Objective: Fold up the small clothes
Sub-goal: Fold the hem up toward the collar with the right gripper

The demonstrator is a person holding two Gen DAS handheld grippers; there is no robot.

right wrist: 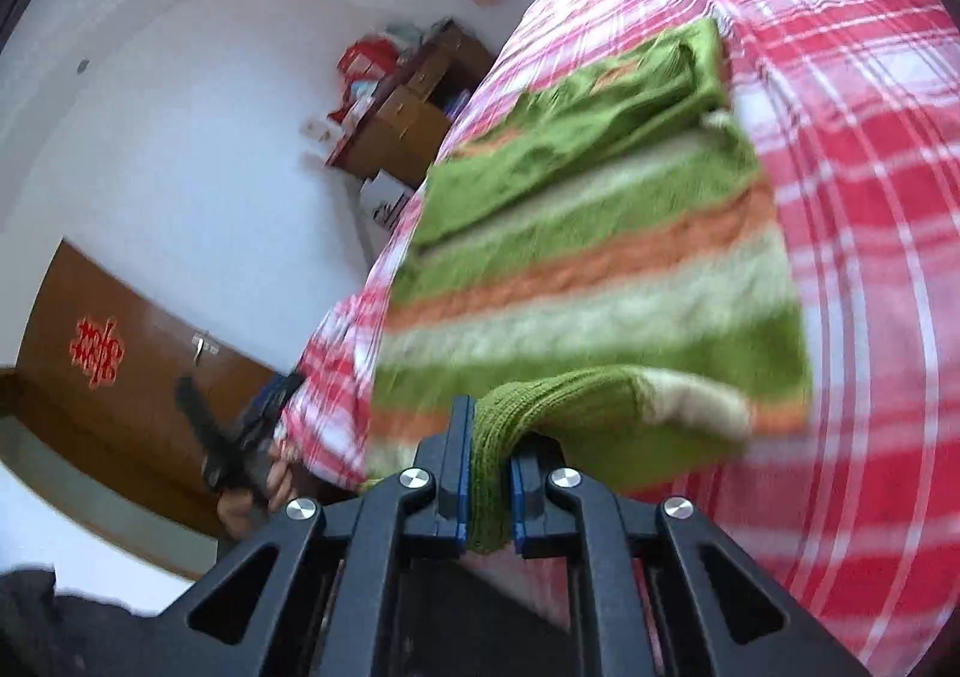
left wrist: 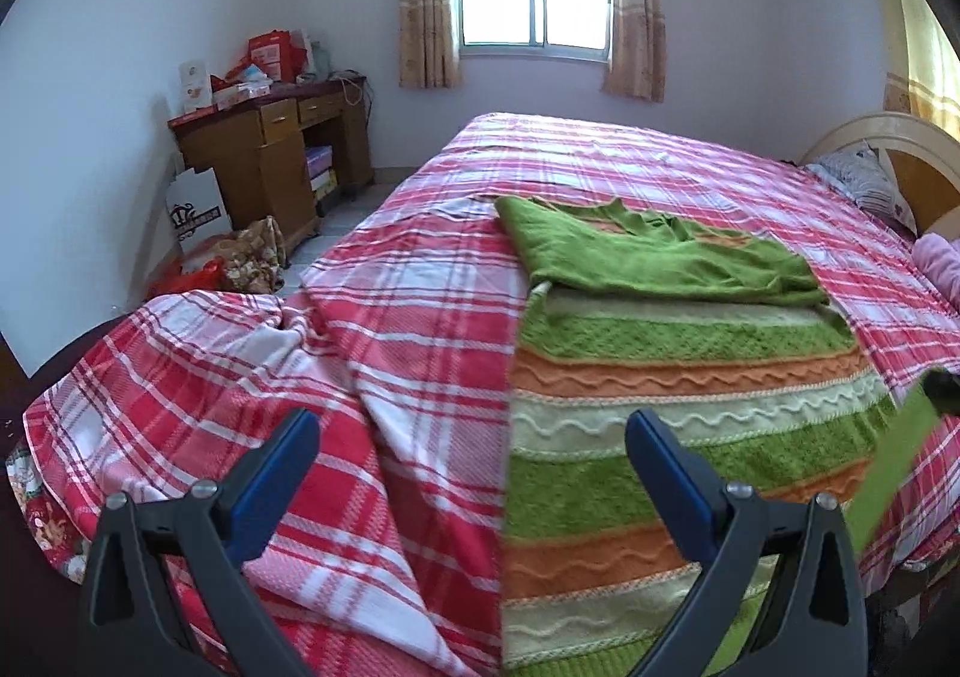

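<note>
Over the plaid bed (left wrist: 420, 269), left tool (left wrist: 474, 437) spread wide, right tool (right wrist: 487, 473) tilted, pinching striped sweater (right wrist: 588, 281) hem.

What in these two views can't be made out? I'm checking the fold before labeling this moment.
- Sweater, right wrist view: motion blur smears the knit; its near edge is hidden behind the right hand-held gripper clamping green fabric.
- Sweater's near hem, left wrist view: cut off by the bottom edge, between the open left hand-held gripper fingers.
- Desk clutter: too small to identify.
</note>
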